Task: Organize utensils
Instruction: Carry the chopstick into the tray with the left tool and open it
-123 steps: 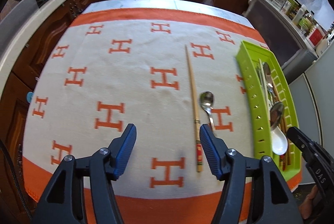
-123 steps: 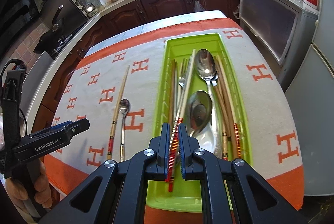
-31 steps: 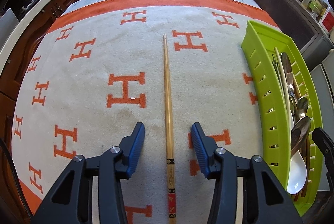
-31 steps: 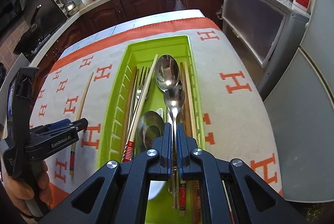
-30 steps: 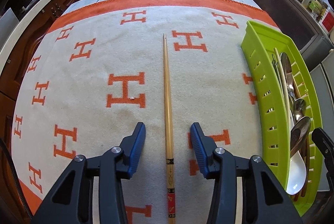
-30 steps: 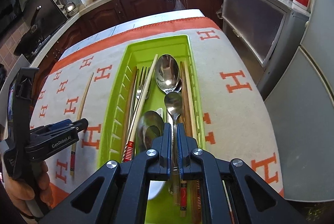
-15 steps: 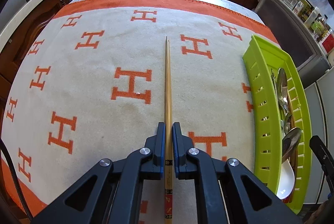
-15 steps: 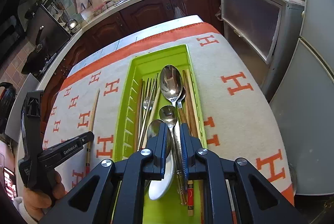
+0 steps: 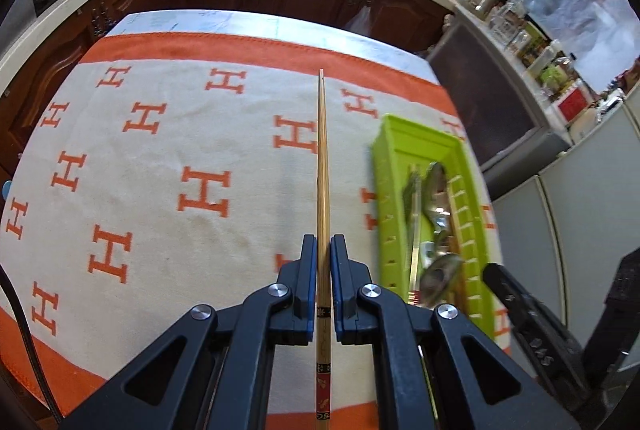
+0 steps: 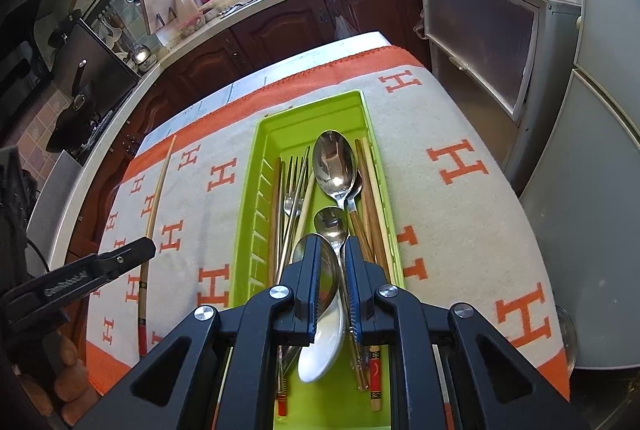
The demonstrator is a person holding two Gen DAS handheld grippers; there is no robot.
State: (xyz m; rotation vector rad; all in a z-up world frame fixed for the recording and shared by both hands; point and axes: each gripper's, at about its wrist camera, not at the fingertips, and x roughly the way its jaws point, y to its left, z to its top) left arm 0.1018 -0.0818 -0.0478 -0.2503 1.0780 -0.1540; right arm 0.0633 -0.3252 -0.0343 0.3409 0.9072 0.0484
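Bamboo chopstick (image 9: 322,165) points straight ahead, clamped lengthwise in left gripper (image 9: 323,270).

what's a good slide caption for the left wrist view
Left claw shut on a chopstick above the patterned cloth, green tray alongside.

The chopstick (image 9: 322,165) looks like pale varnished wood with a painted red-and-black end, lying over a matt, woolly woven cloth (image 9: 160,189) in cream and orange. The tray (image 10: 252,230) at 3 o'clock of it is smooth, glossy green plastic holding mirror-polished metal spoons (image 10: 335,165), forks (image 10: 294,181) and a glossy white spoon (image 10: 326,350). The left tool (image 9: 323,254) and right tool (image 10: 333,270) are matt black plastic with ribbed blue pads (image 10: 354,282).
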